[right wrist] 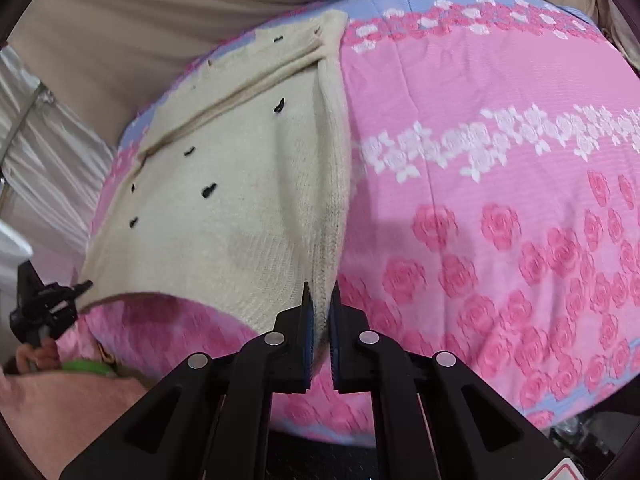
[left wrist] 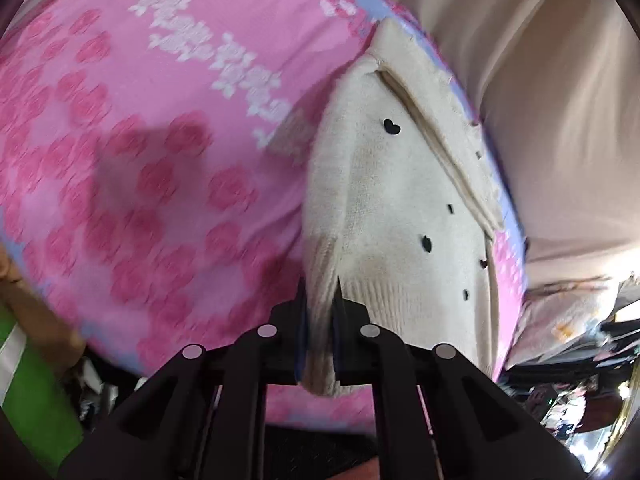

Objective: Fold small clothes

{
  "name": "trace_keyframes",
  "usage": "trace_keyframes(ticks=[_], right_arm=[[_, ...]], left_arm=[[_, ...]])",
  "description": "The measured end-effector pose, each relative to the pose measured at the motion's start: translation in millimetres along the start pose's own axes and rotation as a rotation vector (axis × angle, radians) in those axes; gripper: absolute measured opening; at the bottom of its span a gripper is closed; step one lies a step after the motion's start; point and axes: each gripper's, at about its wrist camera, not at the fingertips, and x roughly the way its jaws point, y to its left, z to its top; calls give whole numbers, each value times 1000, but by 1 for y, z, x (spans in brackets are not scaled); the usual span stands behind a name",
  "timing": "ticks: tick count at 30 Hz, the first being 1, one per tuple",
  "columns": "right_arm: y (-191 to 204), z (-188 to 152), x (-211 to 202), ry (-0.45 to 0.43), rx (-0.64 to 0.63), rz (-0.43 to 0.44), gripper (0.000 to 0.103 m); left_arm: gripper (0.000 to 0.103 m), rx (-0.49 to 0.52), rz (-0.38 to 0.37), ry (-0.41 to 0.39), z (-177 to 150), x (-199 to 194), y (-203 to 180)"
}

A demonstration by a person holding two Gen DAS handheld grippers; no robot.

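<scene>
A small cream knitted sweater [left wrist: 400, 208] with black heart dots lies on a pink rose-patterned sheet [left wrist: 140, 120]. My left gripper [left wrist: 319, 300] is shut on its near ribbed hem and holds that corner a little above the sheet. In the right wrist view the sweater [right wrist: 240, 184] lies to the left on the sheet [right wrist: 500, 200]. My right gripper [right wrist: 320, 300] is shut on the other hem corner. The left gripper [right wrist: 52, 300] shows at the far left there, holding the hem, which hangs lifted between the two. A folded strip crosses the sweater's far part.
Beige fabric [left wrist: 540, 80] lies behind the sheet's far edge and also shows in the right wrist view [right wrist: 120, 20]. A green object [left wrist: 28, 392] stands at the lower left. Dark clutter [left wrist: 580, 380] lies at the lower right. Light pleated cloth [right wrist: 48, 152] hangs at the left.
</scene>
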Motion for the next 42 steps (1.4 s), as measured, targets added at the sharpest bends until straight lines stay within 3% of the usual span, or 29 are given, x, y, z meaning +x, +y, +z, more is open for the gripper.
trace_keyframes(ticks=[7,10,12,15,18,22,29,35,42], right_arm=[[-12,-64,3,263,-49,20,5],[-13,-61,-18,268,-33,71,5],[-11,-40,-42,190,-15,112,5],[-10,22,-71,-9,42,193,5],[-17,85,-79,-181,109,281,6],[-14,156,-53,-309,178,310,6],[-9,259,18,-313,266,237,6],[-18,288,63,-268,332,175,6],[-32,306,110,-210,393,135,6]], left_arm=[[8,-23,110,145,-50,-16,16],[8,-44,128,130,-55,-45,7],[7,-45,100,63,-42,-70,-14],[5,-28,15,-49,-12,-89,-43],[5,62,-43,-154,34,-81,-75],[5,126,-64,-276,96,-49,-106],[6,111,-46,-314,181,22,-137],[6,83,17,-300,227,76,-147],[6,62,93,-258,254,129,-147]])
